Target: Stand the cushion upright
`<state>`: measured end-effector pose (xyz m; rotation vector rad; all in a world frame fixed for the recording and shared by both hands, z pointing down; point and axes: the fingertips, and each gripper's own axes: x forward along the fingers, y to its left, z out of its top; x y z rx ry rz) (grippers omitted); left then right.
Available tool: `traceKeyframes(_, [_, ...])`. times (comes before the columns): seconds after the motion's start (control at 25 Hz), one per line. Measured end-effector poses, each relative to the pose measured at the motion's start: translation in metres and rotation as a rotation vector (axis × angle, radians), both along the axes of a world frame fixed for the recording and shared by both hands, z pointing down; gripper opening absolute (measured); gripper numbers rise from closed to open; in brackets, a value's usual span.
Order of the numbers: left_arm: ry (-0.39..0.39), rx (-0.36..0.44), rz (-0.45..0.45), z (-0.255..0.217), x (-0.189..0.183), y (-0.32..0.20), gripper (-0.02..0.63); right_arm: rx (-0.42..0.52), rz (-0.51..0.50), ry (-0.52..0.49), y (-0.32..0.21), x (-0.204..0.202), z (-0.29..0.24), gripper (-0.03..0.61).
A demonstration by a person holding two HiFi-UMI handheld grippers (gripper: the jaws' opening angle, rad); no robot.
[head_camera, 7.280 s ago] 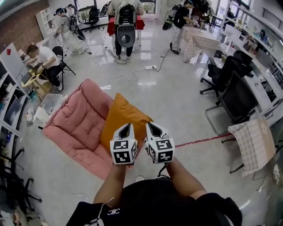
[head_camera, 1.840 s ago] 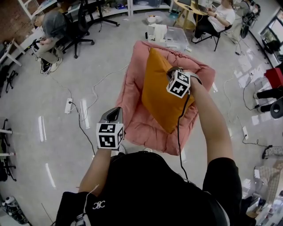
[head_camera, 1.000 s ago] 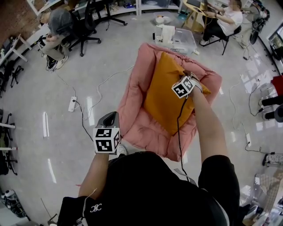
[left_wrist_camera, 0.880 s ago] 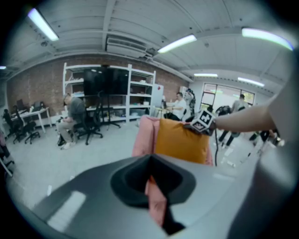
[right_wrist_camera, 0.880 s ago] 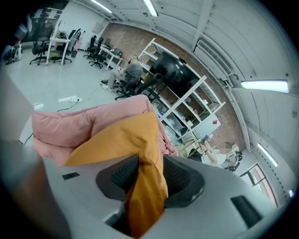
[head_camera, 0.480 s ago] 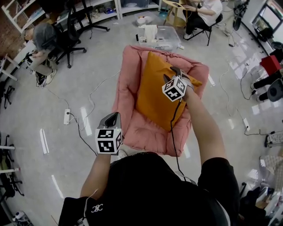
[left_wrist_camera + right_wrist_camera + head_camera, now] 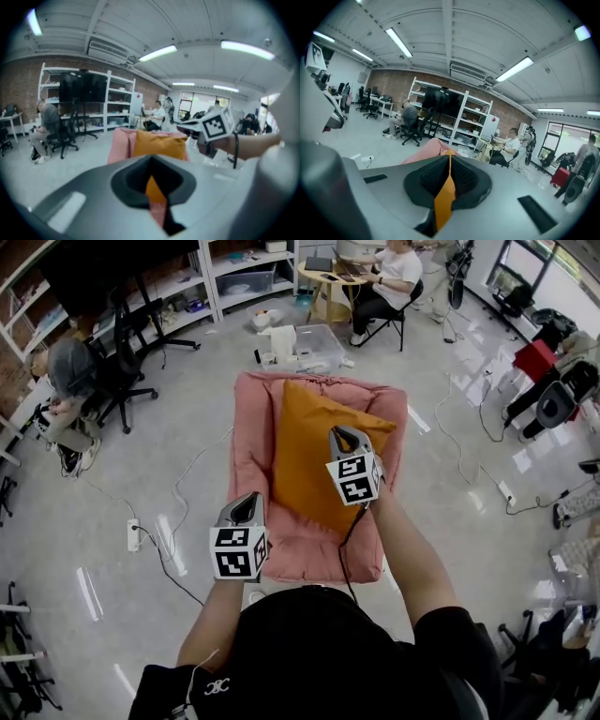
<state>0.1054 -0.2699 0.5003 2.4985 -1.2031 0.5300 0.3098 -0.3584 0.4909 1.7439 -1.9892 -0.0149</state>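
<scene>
The orange cushion (image 7: 307, 451) stands on edge on the pink floor seat (image 7: 251, 432), leaning against its raised back. In the left gripper view the cushion (image 7: 159, 144) shows upright ahead. My right gripper (image 7: 343, 435) hovers in front of the cushion's upper right corner, clear of it. Its jaws have just been closing and are shut with nothing between them; only a sliver of orange shows through the slit (image 7: 449, 173). My left gripper (image 7: 246, 505) hangs shut over the seat's near left corner, holding nothing (image 7: 152, 176).
A clear plastic box (image 7: 319, 345) sits behind the seat. One person (image 7: 389, 277) sits at a small table beyond, another (image 7: 70, 371) on a chair at left. A power strip (image 7: 133, 534) and cables lie on the floor at left. Office chairs (image 7: 553, 399) stand at right.
The right gripper has left the cushion's top edge, lifted and drawn back, and its jaws have shut. The cushion stays leaning on the seat back. The left gripper has drifted slightly.
</scene>
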Motion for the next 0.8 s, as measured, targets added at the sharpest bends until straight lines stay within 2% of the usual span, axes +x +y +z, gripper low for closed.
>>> traceKeyframes(0.2, [0.055,-0.009,0.043,-0.013,0.021,-0.001,-0.005,0.013,0.129,-0.258,0.047,-0.003,-0.006,-0.002])
traceKeyframes(0.36, [0.072,0.015,0.106,-0.029,0.039,0.002,-0.005,0.063,0.202,-0.372,0.084,-0.010,-0.027,-0.002])
traceKeyframes(0.6, [0.082,0.036,0.180,-0.041,0.057,0.005,-0.005,0.161,0.249,-0.410,0.122,-0.029,-0.065,-0.002])
traceKeyframes(0.8, [0.090,0.045,0.221,-0.047,0.063,0.009,-0.005,0.142,0.265,-0.412,0.131,-0.056,-0.052,-0.003])
